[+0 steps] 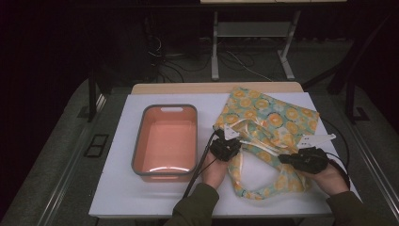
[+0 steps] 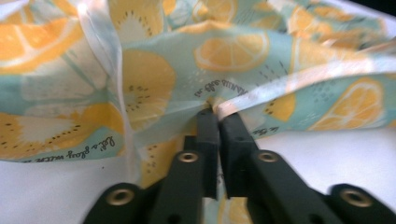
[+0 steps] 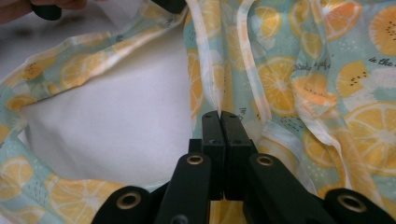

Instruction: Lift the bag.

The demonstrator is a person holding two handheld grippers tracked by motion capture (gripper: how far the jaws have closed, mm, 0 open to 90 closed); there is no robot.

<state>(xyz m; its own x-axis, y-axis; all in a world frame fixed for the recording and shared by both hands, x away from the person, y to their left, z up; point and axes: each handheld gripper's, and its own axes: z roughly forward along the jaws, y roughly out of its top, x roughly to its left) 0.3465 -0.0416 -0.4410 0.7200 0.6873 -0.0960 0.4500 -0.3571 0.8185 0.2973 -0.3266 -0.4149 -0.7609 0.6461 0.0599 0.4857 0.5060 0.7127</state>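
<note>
Now you hold the thin lemon-print cloth bag [image 1: 263,127] with both tools, so lift slowly and keep both sides level, or the cloth may slip out. Your left gripper [image 1: 229,137] is pinched tight on the bag's edge, and your right gripper [image 1: 286,157] is pinched tight on a fold too. The bag lies flat near the right edge of the white worktop [image 1: 117,188], beside the orange plastic tub [image 1: 165,141]. Your hands rest low, reaching forward.

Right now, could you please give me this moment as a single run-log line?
left claw: shut on lemon-print fabric bag edge | right claw: shut on bag edge | orange plastic tub: empty, left of bag | white table
</note>
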